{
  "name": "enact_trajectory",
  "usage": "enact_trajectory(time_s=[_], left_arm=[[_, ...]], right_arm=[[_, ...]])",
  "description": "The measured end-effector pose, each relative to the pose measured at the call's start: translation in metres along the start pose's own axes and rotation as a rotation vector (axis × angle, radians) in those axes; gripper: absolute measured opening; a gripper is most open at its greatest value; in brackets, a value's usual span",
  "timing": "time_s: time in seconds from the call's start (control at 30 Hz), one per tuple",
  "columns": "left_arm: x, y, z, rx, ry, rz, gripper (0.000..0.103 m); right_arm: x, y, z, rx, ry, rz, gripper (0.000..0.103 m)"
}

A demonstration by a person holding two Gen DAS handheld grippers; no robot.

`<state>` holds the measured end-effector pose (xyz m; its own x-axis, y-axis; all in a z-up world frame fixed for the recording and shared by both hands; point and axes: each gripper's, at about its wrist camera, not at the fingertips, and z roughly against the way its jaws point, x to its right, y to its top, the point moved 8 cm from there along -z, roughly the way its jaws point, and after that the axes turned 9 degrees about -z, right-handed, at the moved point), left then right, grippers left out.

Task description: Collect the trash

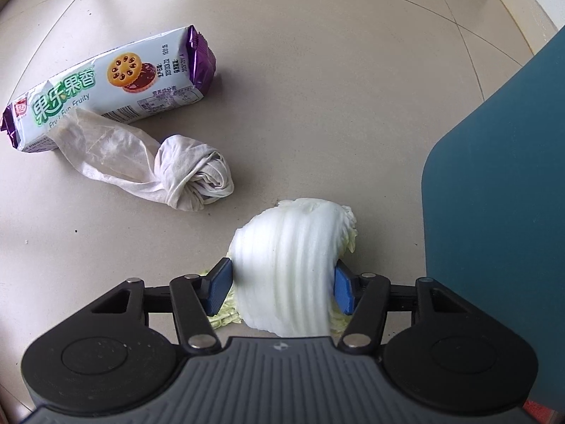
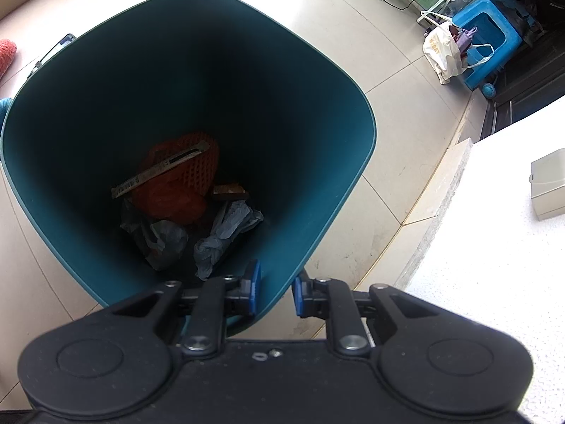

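Observation:
My left gripper point(image 1: 280, 286) is shut on a pale cabbage leaf point(image 1: 293, 265), its blue pads pressing both sides just above the tiled floor. A crumpled white tissue point(image 1: 155, 162) lies to the upper left, partly over a biscuit packet point(image 1: 109, 84) with purple ends. The teal trash bin point(image 1: 501, 219) stands at the right edge. In the right wrist view, my right gripper point(image 2: 277, 293) is shut on the near rim of the teal bin point(image 2: 310, 190), one pad inside and one outside. Inside lie an orange net point(image 2: 180, 183), a strip, and crumpled bags point(image 2: 226, 233).
A white ledge point(image 2: 494, 247) with a small grey box point(image 2: 549, 183) is to the right of the bin. A blue plastic stool point(image 2: 491, 35) and a white bag point(image 2: 445, 49) stand at the far right. A pink cloth point(image 2: 7, 53) lies at the left edge.

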<state>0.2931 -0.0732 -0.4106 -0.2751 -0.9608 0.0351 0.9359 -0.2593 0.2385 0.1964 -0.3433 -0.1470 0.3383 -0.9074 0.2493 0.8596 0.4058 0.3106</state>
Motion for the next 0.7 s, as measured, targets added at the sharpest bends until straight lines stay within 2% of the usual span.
enact_trajectory(time_s=[0.27,0.4,0.7], left_arm=[[-0.013,-0.007,0.038,0.022,0.017,0.021,0.058],[-0.013,-0.006,0.077,0.058,0.009,0.017,0.058],[0.013,0.006,0.182,0.194,0.013,-0.027,0.058]], right_arm=[[0.0,0.0,0.001,0.002,0.004,-0.007,0.017],[0.001,0.0,0.0,0.005,0.006,-0.012,0.017],[0.003,0.0,0.0,0.011,0.017,-0.033,0.016]])
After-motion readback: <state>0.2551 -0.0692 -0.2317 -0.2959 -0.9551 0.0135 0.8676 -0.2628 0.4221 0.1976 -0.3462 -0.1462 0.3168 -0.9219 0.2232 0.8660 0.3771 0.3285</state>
